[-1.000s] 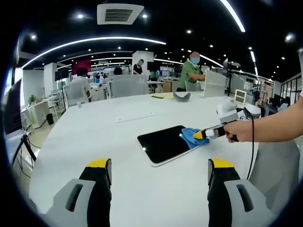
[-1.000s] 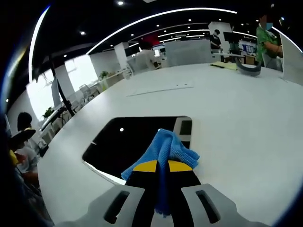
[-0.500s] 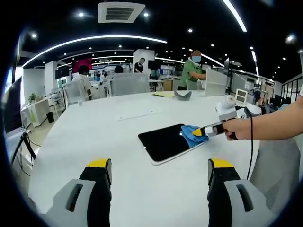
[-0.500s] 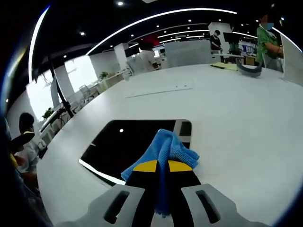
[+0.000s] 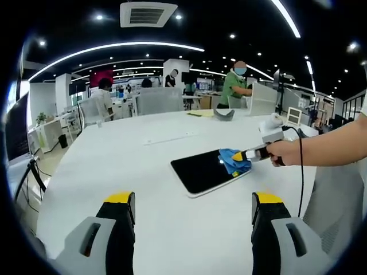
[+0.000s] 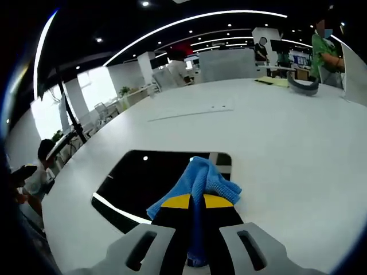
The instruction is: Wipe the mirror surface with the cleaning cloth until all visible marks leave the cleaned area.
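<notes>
Your right tool (image 6: pixel 191 201) is clamped tight on the blue cloth (image 6: pixel 202 179), pressing it onto the mirror (image 6: pixel 150 177) at 12 o'clock; your left tool (image 5: pixel 192 206) gapes wide, empty, above the counter (image 5: pixel 114 166).

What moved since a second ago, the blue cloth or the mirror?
The right gripper slid the blue cloth a little farther along the mirror, away from the near edge. It kept its grip on the cloth throughout. The left gripper stayed open above the white table.
</notes>
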`<control>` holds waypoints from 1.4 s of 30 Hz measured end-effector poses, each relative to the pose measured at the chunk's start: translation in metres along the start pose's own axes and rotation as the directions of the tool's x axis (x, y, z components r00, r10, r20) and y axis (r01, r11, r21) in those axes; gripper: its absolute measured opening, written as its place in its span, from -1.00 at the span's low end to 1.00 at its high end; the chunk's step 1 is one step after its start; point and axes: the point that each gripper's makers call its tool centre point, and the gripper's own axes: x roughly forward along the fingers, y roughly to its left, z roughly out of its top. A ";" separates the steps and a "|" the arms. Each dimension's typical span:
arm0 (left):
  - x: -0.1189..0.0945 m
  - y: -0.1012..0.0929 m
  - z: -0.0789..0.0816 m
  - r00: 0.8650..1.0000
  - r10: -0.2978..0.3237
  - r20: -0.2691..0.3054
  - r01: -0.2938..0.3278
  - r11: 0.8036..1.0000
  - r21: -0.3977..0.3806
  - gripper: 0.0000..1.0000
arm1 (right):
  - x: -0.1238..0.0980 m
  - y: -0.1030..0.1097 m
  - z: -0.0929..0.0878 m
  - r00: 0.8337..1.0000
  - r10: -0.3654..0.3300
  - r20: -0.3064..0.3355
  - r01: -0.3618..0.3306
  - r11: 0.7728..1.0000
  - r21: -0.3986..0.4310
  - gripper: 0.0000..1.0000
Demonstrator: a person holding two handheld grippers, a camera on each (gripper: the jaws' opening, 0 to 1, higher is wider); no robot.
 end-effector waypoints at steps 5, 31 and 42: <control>-0.002 0.002 -0.003 1.000 0.009 -0.008 -0.009 1.000 -0.006 0.67 | 0.006 -0.001 0.004 1.000 -0.002 0.001 0.002 1.000 -0.003 -0.97; -0.005 0.009 -0.010 0.999 0.037 -0.033 -0.037 0.999 -0.012 0.67 | 0.029 -0.010 0.022 1.000 -0.009 0.017 0.009 1.000 0.015 -0.97; -0.003 0.007 -0.010 0.999 0.029 -0.034 -0.029 1.000 -0.008 0.67 | 0.029 -0.010 0.022 1.000 -0.007 0.022 0.007 1.000 -0.003 -0.97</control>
